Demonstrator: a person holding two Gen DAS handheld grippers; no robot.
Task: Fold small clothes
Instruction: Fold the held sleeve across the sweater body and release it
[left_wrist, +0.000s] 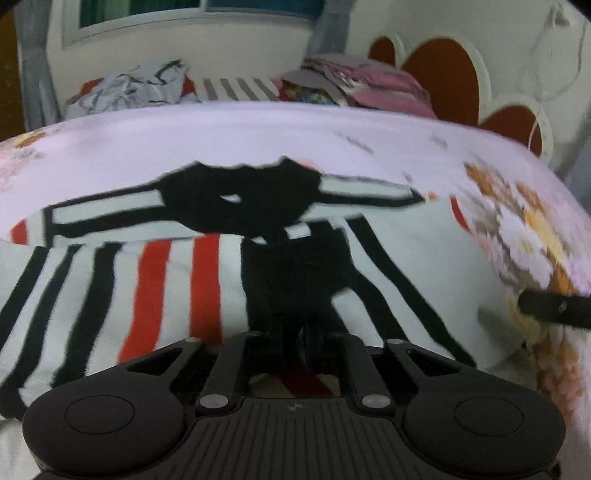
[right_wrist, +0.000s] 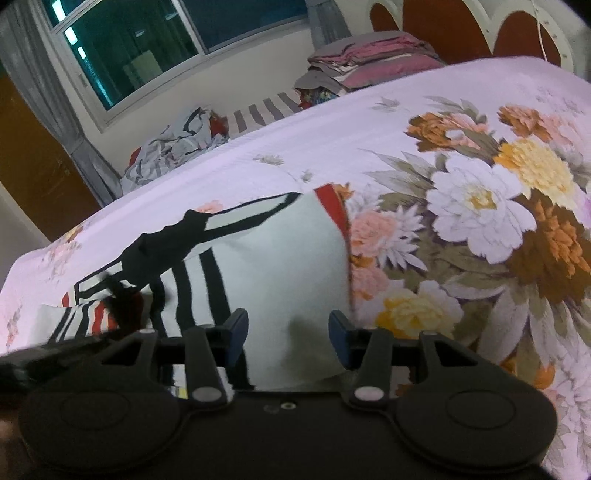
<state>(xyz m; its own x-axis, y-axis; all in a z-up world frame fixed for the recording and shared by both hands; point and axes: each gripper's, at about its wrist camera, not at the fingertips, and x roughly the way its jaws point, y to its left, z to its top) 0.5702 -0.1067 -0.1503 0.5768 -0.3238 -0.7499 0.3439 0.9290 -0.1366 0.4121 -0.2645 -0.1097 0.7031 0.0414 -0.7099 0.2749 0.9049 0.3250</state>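
A small white shirt (left_wrist: 177, 280) with black and red stripes and a black collar lies on the floral bedsheet (left_wrist: 258, 136). My left gripper (left_wrist: 295, 339) is shut on the shirt's fabric near the black placket, low over the cloth. In the right wrist view the same shirt (right_wrist: 280, 258) lies partly folded, white side up. My right gripper (right_wrist: 286, 332) is open, its blue-padded fingers (right_wrist: 236, 328) spread just over the shirt's near white edge, holding nothing. The right gripper's finger tip shows at the right edge of the left wrist view (left_wrist: 554, 308).
A heap of crumpled grey striped clothes (left_wrist: 136, 88) lies at the far left of the bed. A stack of folded pink and grey fabrics (left_wrist: 358, 85) sits at the far right by the red-and-white headboard (left_wrist: 443, 74). A window (right_wrist: 147, 48) is behind.
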